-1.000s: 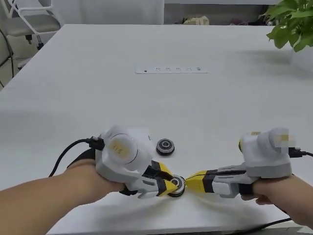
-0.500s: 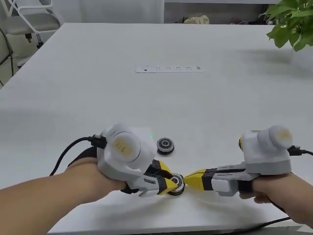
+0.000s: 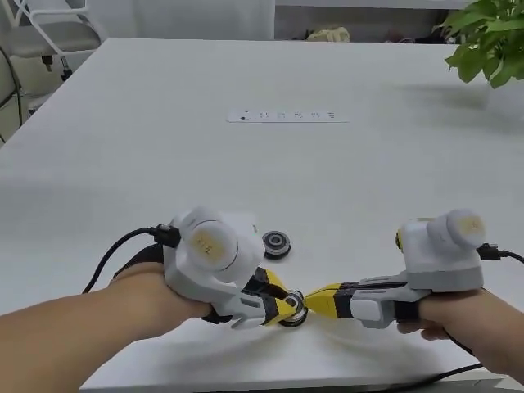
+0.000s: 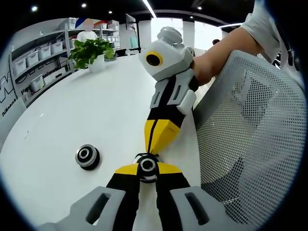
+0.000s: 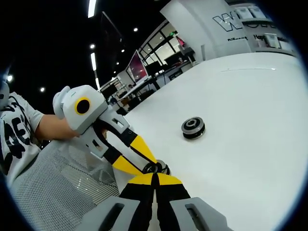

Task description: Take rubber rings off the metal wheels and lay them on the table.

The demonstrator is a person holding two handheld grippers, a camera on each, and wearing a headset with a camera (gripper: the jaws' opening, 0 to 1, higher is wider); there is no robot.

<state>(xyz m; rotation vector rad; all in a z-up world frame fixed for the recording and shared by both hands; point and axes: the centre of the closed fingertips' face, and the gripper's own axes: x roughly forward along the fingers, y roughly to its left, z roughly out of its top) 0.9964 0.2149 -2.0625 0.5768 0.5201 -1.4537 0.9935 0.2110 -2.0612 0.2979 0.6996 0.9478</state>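
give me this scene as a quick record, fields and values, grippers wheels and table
left gripper: shut on the held wheel, near the table's front edge
right gripper: jaws together, tips at that wheel's rim; grip on its ring cannot be told
second wheel: flat on the table, apart from both grippers
far side: power strip, plant

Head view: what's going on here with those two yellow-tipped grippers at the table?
A person holds a gripper in each hand over a white table. The left gripper is shut on a small metal wheel near the table's front edge. The right gripper meets that wheel from the opposite side, tips pressed together at its rim; whether they have hold of anything I cannot tell. A second wheel lies on the table just beyond, untouched.
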